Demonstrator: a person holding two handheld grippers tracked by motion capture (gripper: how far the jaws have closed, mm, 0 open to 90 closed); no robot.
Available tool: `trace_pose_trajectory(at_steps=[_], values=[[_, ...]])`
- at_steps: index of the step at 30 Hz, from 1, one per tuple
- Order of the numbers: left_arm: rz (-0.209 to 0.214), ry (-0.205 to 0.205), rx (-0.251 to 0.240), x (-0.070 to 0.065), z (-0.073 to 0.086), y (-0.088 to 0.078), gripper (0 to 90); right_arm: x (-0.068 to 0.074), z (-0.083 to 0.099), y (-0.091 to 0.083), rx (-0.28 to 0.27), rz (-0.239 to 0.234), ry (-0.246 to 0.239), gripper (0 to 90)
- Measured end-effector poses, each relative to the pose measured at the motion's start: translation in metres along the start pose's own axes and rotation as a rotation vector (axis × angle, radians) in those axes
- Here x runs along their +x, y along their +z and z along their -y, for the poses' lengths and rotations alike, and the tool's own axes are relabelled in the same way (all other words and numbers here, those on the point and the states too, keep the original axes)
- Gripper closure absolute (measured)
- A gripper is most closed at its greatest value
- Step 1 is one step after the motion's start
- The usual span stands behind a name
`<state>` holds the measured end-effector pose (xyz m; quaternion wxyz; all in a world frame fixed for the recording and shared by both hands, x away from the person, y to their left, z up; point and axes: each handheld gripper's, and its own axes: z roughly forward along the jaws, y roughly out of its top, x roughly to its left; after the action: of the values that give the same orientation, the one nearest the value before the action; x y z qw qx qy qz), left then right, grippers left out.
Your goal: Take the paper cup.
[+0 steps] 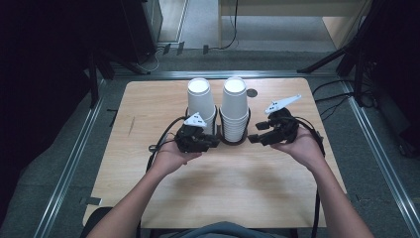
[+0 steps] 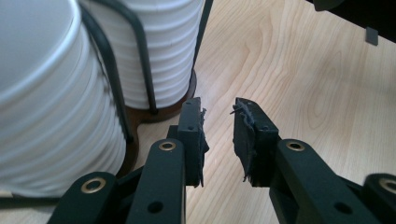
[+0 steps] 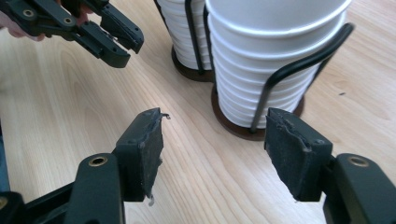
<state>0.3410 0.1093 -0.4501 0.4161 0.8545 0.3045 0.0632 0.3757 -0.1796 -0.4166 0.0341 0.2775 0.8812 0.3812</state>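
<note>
Nothing is lifted yet, I judge: both stacks of paper cups [image 1: 234, 106] sit full in their wire holder [image 1: 233, 140] mid-table. My left gripper [image 2: 218, 112] hovers beside them, jaws narrowly parted and empty; my right gripper [image 3: 212, 140] gapes wide nearby, probably aiming for the nearer stack.

Black left gripper [image 1: 214, 142] and right gripper [image 1: 253, 139]: brass-ringed screws, frayed pads, grey plates, black cables.
</note>
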Motion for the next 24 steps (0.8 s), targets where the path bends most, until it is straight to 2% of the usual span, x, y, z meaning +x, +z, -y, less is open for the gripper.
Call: trace_pose_trajectory(at_steps=[9, 13, 21, 24], values=[[-0.033, -0.003, -0.001, -0.004, -0.02, 0.005, 79.6, -0.007, -0.022, -0.015, -0.017, 0.018, -0.025, 31.8], [-0.046, 0.006, -0.003, -0.006, -0.026, 0.009, 79.6, -0.011, -0.032, -0.018, -0.014, 0.018, -0.005, 29.9], [-0.129, 0.001, 0.004, -0.01, -0.039, 0.016, 82.7, -0.014, -0.05, -0.022, -0.034, 0.035, -0.033, 27.0], [-0.152, -0.018, 0.005, -0.01, -0.041, 0.019, 85.7, -0.015, -0.056, -0.022, -0.038, 0.038, -0.037, 25.5]])
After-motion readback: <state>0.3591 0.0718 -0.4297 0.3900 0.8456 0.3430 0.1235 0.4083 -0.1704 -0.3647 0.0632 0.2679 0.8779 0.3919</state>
